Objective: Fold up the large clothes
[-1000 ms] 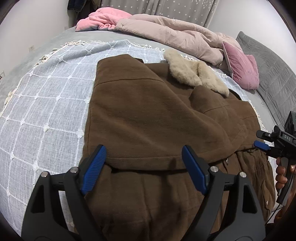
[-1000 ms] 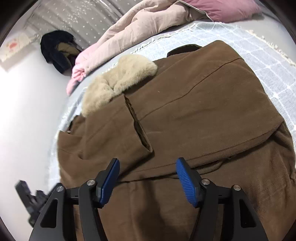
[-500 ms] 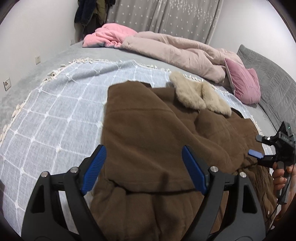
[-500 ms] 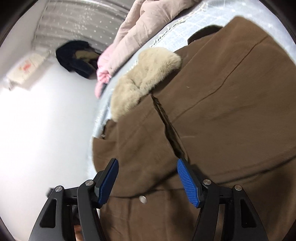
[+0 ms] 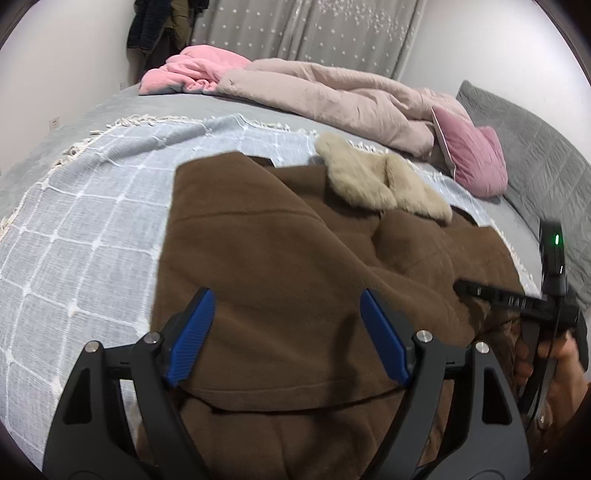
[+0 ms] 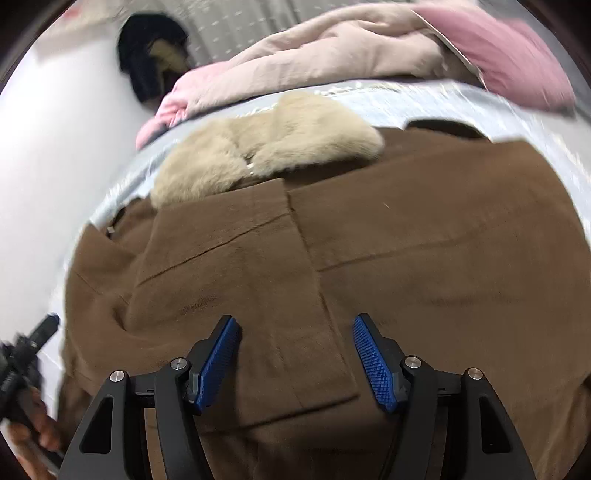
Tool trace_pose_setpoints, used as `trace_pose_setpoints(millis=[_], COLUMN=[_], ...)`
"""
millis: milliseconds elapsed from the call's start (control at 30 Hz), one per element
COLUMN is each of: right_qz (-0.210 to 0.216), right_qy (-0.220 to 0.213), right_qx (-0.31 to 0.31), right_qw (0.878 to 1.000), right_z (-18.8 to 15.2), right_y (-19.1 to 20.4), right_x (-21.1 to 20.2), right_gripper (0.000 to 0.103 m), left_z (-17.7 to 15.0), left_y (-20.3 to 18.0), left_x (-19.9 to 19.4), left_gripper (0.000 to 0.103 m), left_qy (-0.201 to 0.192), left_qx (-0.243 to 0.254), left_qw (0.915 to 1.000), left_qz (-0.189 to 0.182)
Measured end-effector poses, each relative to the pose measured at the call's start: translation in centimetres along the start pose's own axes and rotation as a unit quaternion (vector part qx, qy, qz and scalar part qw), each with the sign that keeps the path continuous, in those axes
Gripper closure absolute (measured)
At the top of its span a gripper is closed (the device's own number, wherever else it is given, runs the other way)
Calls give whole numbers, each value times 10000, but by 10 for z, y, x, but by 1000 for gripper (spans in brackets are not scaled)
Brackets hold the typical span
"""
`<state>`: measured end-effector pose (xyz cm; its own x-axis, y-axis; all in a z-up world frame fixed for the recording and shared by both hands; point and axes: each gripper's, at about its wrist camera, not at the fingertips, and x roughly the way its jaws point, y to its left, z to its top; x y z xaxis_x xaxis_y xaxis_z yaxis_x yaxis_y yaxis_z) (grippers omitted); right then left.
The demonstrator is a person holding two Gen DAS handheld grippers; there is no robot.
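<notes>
A brown coat (image 5: 277,240) with a beige fur collar (image 5: 369,177) lies spread on the bed, both sides folded in over its middle. My left gripper (image 5: 286,295) hovers over the coat's lower left part; its jaws are closing slightly, wide apart, with nothing pressed between the pads. My right gripper (image 6: 295,319) stands open above the folded flap of the coat (image 6: 424,240), below the collar (image 6: 266,151), gripping nothing. One black finger (image 5: 498,295) of the right gripper shows at the left wrist view's right edge, held by a hand (image 5: 561,373).
The coat rests on a pale blue checked blanket (image 5: 81,229) with a fringe. Behind it lie a heaped pink duvet (image 5: 332,96) and a pink pillow (image 5: 472,155). Dark clothes (image 5: 159,22) hang on the wall. A grey quilted surface (image 5: 535,147) borders the right.
My right gripper rolled and swung across the coat, so the collar now sits straight ahead. The left gripper shifted a little over the coat's lower edge. Nothing was grasped.
</notes>
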<state>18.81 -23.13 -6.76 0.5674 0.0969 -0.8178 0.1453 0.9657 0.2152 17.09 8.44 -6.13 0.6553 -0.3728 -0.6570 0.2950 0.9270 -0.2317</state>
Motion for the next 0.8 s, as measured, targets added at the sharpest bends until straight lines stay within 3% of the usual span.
trace_pose_setpoints(millis=[300,333,367,433,467,600,667,733,800], right_qz=[20,-32,11,-219,-151,511,823,620,182], right_qy=[-4,-58,-70,-123,-215,-971,-1343,-1384,-950], right_qx=[62,-61,-302,-693,-781,-543,-98,320,667], right_qw=[10000,10000,9995,9973,9966,9925,9875,9879,9931], right_z=[23,23,22,22,22,30,34,36,30], right_y=[3,8,17,30,34,32,18,2,-19], right_x=[23,23,24,21,14,-44,-74,-78,-64], right_gripper=[37,41,66,92,95,96,96,95,92], left_z=[-2,-1,-1,-1,-1,-4,-6,-9,-12], left_y=[-7,-7,-8,-8,-8,-5,-4,-3,-6], left_x=[11,12,13,13,12,15,23,31,35], left_gripper=[22,22,22,22,22,22,22,22,22], left_qy=[105,104,92,45,17,96,279,465,556], left_qx=[115,112,115,122,111,111,184,286,475], left_qw=[9998,9999,9999,9999,9999,9999,9992,9977,9957], left_qz=[89,81,79,46,25,54,235,411,561])
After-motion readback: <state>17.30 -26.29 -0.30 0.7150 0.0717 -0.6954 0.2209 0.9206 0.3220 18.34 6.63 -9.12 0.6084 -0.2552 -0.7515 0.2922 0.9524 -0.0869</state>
